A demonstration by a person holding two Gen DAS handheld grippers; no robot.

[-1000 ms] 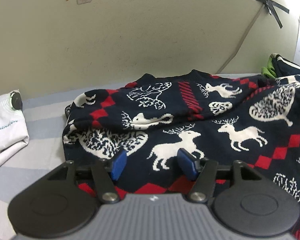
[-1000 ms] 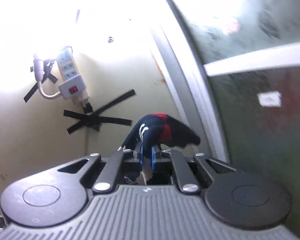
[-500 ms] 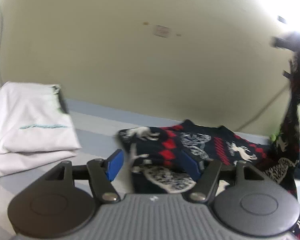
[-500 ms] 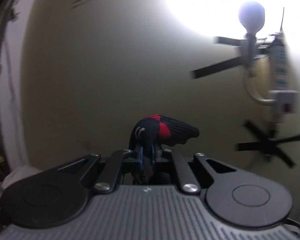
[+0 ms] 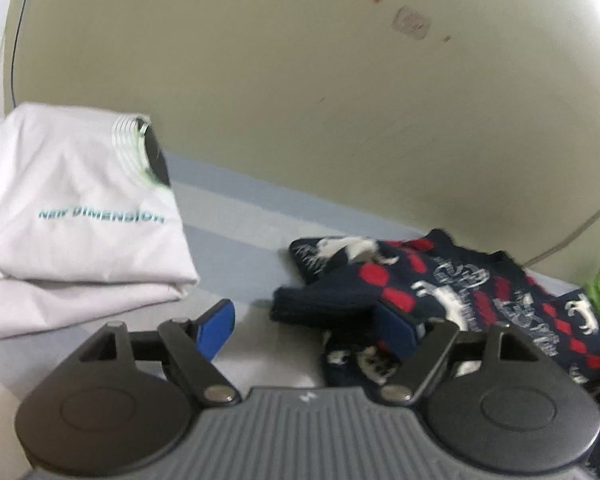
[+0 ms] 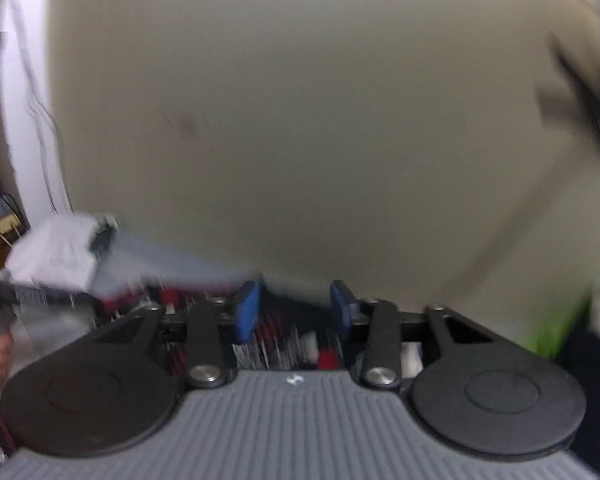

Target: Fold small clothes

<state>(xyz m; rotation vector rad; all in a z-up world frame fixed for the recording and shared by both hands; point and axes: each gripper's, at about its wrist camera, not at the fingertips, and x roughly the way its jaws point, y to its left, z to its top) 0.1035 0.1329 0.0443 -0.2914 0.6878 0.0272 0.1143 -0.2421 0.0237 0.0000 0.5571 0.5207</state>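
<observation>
While both tongs gape, sweater edge nears shirt.

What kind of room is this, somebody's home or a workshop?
Most likely a home, perhaps a bedroom. A folded white T-shirt and a navy reindeer-pattern sweater lie on a blue-and-grey striped sheet pushed against a plain, slightly marked wall. It could be a bed, though its frame is out of view.

Looked like a home bedroom: striped bedsheet against a plain painted wall, folded white T-shirt and patterned sweater lying there.
</observation>
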